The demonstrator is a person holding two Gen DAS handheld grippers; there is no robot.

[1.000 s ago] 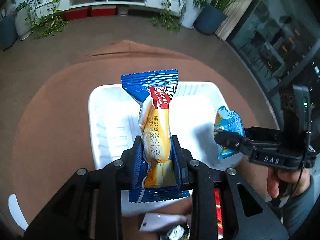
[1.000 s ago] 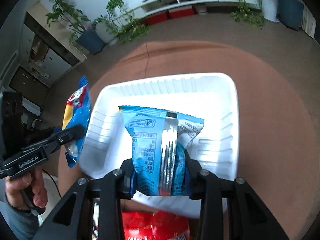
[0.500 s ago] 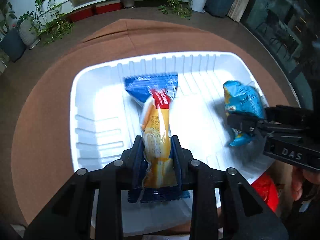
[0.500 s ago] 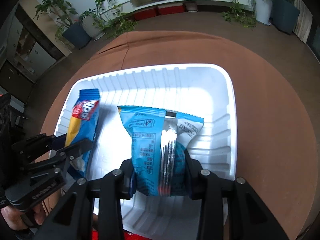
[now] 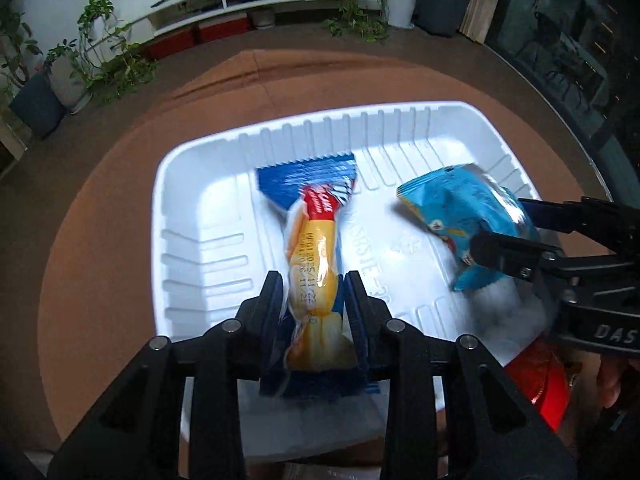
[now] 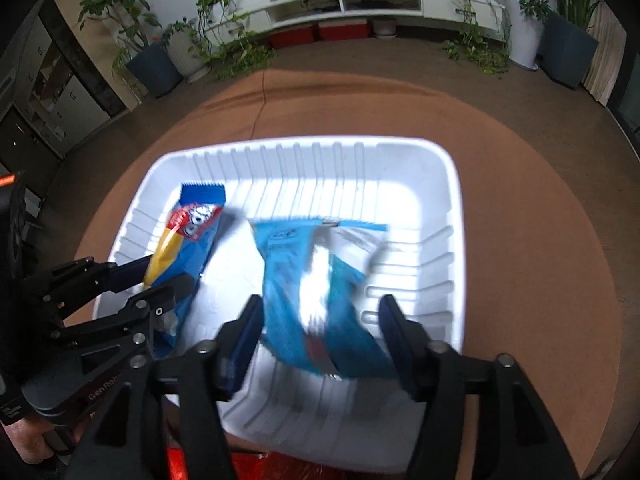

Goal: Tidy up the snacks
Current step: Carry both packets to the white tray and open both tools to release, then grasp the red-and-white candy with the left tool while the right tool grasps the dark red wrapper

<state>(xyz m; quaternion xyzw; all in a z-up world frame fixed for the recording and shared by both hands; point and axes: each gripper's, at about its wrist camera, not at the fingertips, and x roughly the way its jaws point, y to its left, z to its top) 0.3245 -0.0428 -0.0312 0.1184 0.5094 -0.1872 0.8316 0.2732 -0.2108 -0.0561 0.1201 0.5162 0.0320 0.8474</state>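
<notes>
A white ribbed plastic tray (image 5: 192, 208) sits on a round table covered in a brown cloth (image 5: 100, 200), and two snack packets are inside it. The first is a long cake roll packet with dark blue crimped ends, a red label band and a clear middle showing yellow cake (image 5: 314, 248); printed date text runs along its clear section. It lies lengthwise toward the left half of the tray, its far end resting on the tray floor. Its near end sits between the black fingers of the left hand-held gripper (image 5: 313, 300), whose jaws have just been opening a little; they are still narrow and the pads press against the wrapper on both sides. The second is a light blue, puffy foil snack bag with a silvery back seam (image 6: 320, 300), motion-blurred in the right wrist view. It lies in the right half of the tray, between the fingers of the right hand-held gripper (image 6: 320, 320), whose jaws have just been opening and now stand wide, with a clear gap on each side of the bag, so they grip nothing. The two packets are apart, side by side. A red wrapper (image 5: 538, 384) shows just beyond the tray's near edge.
</notes>
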